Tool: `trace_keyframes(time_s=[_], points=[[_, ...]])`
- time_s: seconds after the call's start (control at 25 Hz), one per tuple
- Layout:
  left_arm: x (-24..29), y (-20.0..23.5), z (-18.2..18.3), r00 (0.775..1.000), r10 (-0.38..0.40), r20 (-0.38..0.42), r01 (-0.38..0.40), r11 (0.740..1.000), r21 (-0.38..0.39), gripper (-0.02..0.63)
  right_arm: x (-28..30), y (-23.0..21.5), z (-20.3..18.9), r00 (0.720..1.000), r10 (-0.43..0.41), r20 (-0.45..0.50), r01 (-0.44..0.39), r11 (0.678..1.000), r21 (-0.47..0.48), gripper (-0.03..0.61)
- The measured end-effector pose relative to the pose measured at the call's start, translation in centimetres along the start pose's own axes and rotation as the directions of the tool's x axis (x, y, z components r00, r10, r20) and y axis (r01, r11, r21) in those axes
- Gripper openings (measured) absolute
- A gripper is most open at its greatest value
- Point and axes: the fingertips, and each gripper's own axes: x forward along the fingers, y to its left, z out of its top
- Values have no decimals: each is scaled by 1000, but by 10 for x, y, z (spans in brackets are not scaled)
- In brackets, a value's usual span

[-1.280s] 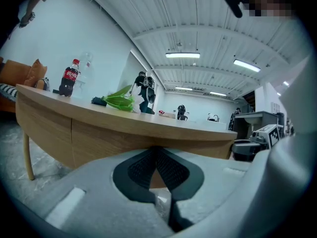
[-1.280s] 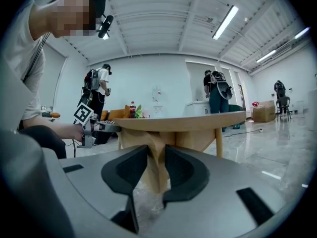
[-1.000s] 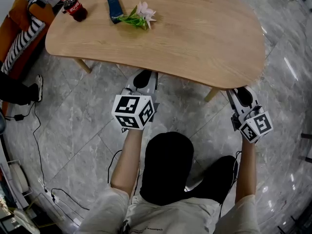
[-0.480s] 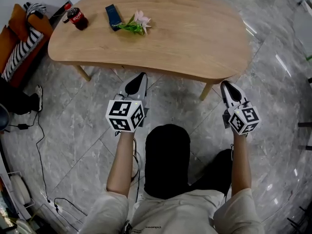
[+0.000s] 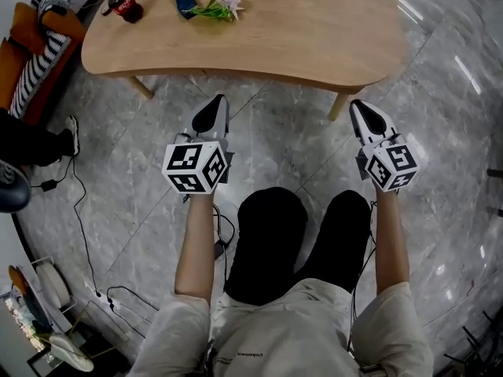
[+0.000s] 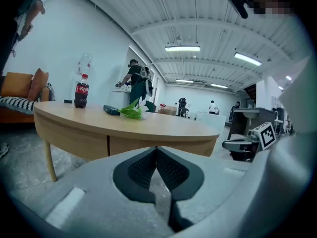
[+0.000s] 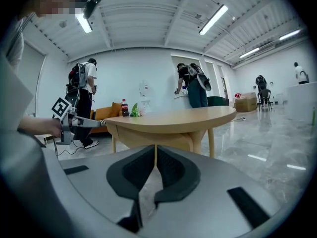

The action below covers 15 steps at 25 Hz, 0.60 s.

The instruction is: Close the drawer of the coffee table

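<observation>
Left gripper view showed the drawer [image 6: 130, 144] as a plain wooden front under the near edge of the coffee table's worktop [image 6: 148, 126]. A thin vertical seam marked it off from the apron [image 6: 74, 138], and it seemed to sit flush, so it looked already pushed home. No handle or knob could be seen. As a stiff wooden panel, probably light and riding on runners, it would have taken a flat, square push at mid-front better than a pinch. The likeliest trouble was the drawer skewing if pressed at one end. Toward the worktop's far end stood a cola bottle [image 6: 81, 89], a dark flat case [image 6: 111, 110] and a sprig of flowers [image 6: 131, 111], away from the drawer side. The left claw [image 6: 156, 150] was closed, its pads meeting with nothing between them. The right claw [image 7: 155, 148], which had just been closing, was likewise together and empty. Both hung over the grey marble floor [image 5: 275, 132], apart from the table.
</observation>
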Motion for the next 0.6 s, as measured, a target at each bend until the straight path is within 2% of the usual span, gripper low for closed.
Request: trace_keyframes(time_s=[0.16, 0.28, 0.48, 0.6], points=[[-5, -4, 18, 999, 6, -36, -7, 1000, -18, 9, -8, 19, 15, 999, 21, -33, -21, 1000, 3, 28], [-8, -15, 40, 998, 3, -67, -5, 1000, -29, 9, -18, 21, 33, 998, 27, -64, -24, 999, 39, 26], [-36, -38, 80, 985, -20, -169, 26, 999, 31, 9, -38, 44, 65, 989, 66, -129, -49, 990, 132, 18], [-53, -48, 114, 977, -21, -210, 34, 998, 58, 9, -45, 62, 90, 981, 76, -179, -52, 990, 131, 17]])
